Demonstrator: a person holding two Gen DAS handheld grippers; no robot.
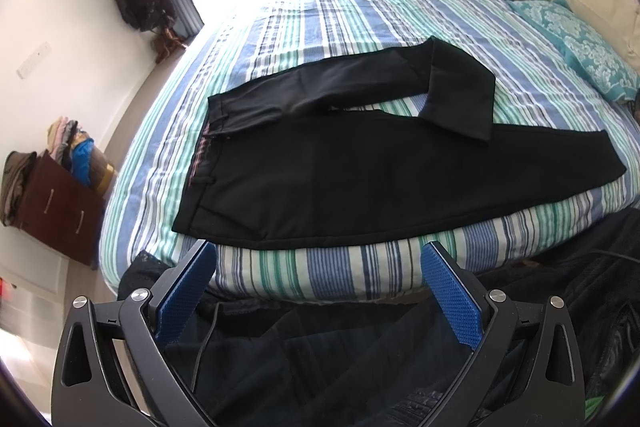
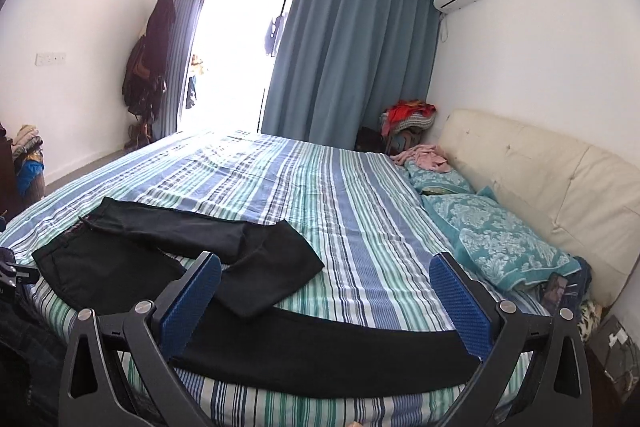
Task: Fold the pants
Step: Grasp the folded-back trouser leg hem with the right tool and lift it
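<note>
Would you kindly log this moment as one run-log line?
task: fold pants | pants: flat on bed, far leg bent back | left gripper: open, empty | right gripper: open, empty

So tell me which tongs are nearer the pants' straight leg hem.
Right. The right tongs hang open over that hem; the left tongs hang open off the bed's edge, nearer the waistband.

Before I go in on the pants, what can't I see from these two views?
- Pants near leg: in the right wrist view the right claw covers both its ends.
- Far leg's fold: whatever lies under the doubled-back cuff is hidden, both views.
- Waistband details: too small and dark in the left wrist view.
- Left claw: its own frame hides the bed edge below it.
</note>
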